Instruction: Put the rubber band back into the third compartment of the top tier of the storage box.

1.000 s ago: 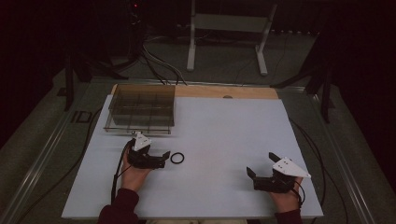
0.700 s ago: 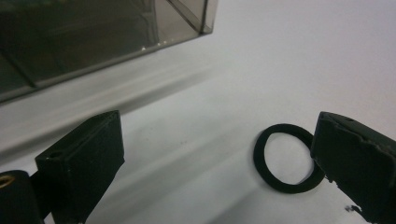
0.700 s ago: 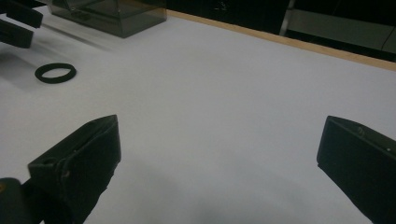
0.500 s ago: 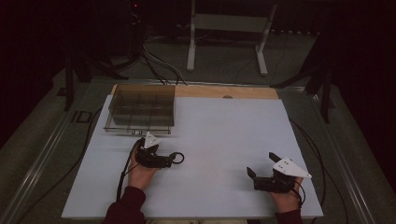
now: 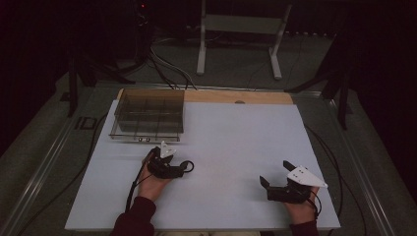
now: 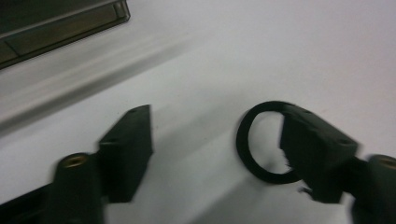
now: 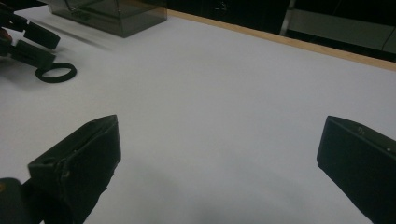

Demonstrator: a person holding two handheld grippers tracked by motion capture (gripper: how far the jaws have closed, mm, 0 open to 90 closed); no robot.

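A black ring lies flat on the white table, left of the middle. My left gripper rests low on the table and points right at it. In the left gripper view one jaw covers the far side of the ring and the other jaw stands well apart from it on bare table. The jaws have just been closing, and the ring is not pinched between them. My right gripper rests open near the front right with nothing between its jaws. Its view shows the ring and the left gripper far off.
A clear plastic box with several compartments stands at the back left of the table, just beyond my left gripper. A wooden strip runs along the table's far edge. Cables trail off both sides.
My left gripper has slid right to the ring, and its jaws have narrowed, with one now over the ring. The ring and the right gripper have stayed put.
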